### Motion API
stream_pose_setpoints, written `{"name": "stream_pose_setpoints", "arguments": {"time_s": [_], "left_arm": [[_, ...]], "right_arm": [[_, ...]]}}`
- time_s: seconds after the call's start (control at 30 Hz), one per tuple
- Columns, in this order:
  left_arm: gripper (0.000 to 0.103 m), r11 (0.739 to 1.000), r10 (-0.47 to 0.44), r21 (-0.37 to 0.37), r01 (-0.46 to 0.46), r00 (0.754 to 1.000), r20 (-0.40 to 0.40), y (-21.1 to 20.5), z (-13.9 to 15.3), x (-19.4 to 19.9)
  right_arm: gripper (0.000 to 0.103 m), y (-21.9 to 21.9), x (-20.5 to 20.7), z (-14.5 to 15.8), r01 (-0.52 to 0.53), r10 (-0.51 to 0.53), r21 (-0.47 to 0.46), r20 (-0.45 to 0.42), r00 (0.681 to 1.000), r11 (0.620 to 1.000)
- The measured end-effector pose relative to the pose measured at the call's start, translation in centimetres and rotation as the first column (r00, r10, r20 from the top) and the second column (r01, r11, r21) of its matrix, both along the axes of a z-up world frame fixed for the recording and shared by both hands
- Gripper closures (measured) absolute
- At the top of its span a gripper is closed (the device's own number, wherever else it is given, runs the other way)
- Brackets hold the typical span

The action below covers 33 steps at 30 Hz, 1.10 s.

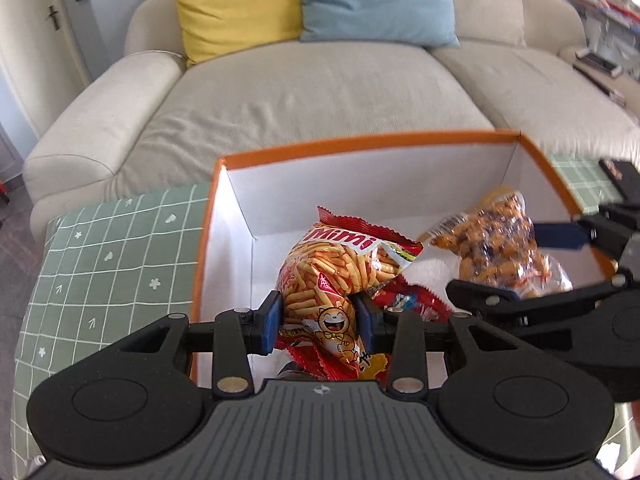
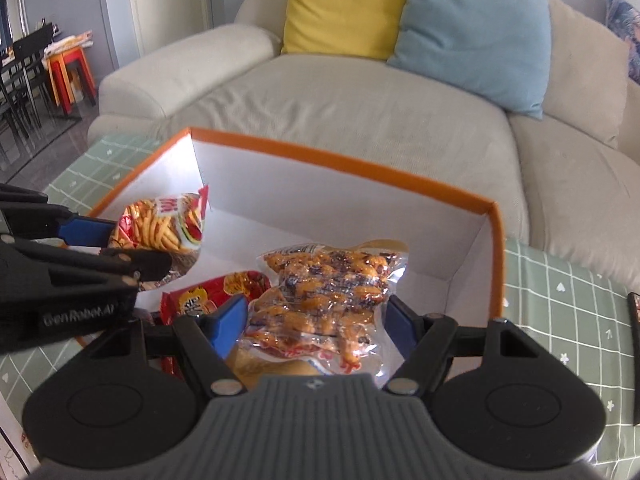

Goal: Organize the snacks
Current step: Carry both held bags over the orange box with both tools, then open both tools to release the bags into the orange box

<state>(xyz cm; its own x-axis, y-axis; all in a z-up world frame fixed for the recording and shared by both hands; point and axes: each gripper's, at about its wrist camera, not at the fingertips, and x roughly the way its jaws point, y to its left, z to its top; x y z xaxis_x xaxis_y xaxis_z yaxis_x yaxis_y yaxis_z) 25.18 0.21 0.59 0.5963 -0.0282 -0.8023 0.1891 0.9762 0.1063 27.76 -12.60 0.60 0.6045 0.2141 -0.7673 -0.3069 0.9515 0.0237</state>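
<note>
An orange-rimmed white box (image 1: 360, 148) (image 2: 340, 164) stands on the green checked tablecloth. My left gripper (image 1: 318, 322) is shut on a red Mimi bag of stick snacks (image 1: 340, 268), held over the box's left side; the bag also shows in the right wrist view (image 2: 168, 224). My right gripper (image 2: 316, 322) is shut on a clear vacuum pack of orange-brown snacks (image 2: 332, 292), held over the box's right side; the pack also shows in the left wrist view (image 1: 496, 248). Another red snack packet (image 2: 212, 292) lies on the box floor beneath.
The green checked tablecloth (image 1: 104, 264) (image 2: 568, 300) covers the table around the box. A beige sofa (image 1: 320, 88) with a yellow cushion (image 1: 236, 4) and a blue cushion (image 1: 376, 0) is right behind. A dark flat object (image 2: 634, 332) lies at the table's right edge.
</note>
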Motion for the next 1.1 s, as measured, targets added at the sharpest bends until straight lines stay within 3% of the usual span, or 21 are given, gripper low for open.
{"name": "stream_pose_setpoints", "arguments": {"time_s": [0.5, 0.77, 0.8, 0.83, 0.87, 1.1], "left_arm": [[0.055, 0.988, -0.001, 0.153, 0.016, 0.995, -0.096, -1.0, -3.0, 1.8], [0.053, 0.978, 0.018, 0.208, 0.004, 0.995, -0.102, -1.1, -3.7, 1.9], [0.046, 0.976, 0.018, 0.216, 0.004, 0.995, -0.098, -1.2, -3.7, 1.9], [0.031, 0.975, 0.023, 0.224, -0.001, 0.995, -0.093, -1.2, -3.6, 1.9], [0.025, 0.974, 0.026, 0.224, -0.007, 0.996, -0.084, -1.2, -3.6, 1.9], [0.016, 0.977, 0.036, 0.210, -0.026, 0.998, -0.046, -0.9, -2.5, 1.5]], "right_arm": [[0.034, 1.2, 2.4, -3.6, -0.012, 0.002, -0.078, -0.129, 0.992, 0.997], [0.038, 1.5, 2.1, -3.7, -0.027, 0.014, -0.105, -0.130, 0.991, 0.994], [0.038, 1.6, 2.0, -3.7, -0.028, 0.014, -0.110, -0.128, 0.992, 0.994], [0.038, 1.6, 2.0, -3.8, -0.028, 0.013, -0.111, -0.126, 0.992, 0.993], [0.038, 1.5, 2.0, -3.7, -0.025, 0.012, -0.111, -0.123, 0.992, 0.993], [0.031, 1.7, 1.1, -3.3, -0.006, -0.008, -0.127, -0.111, 0.994, 0.992]]}}
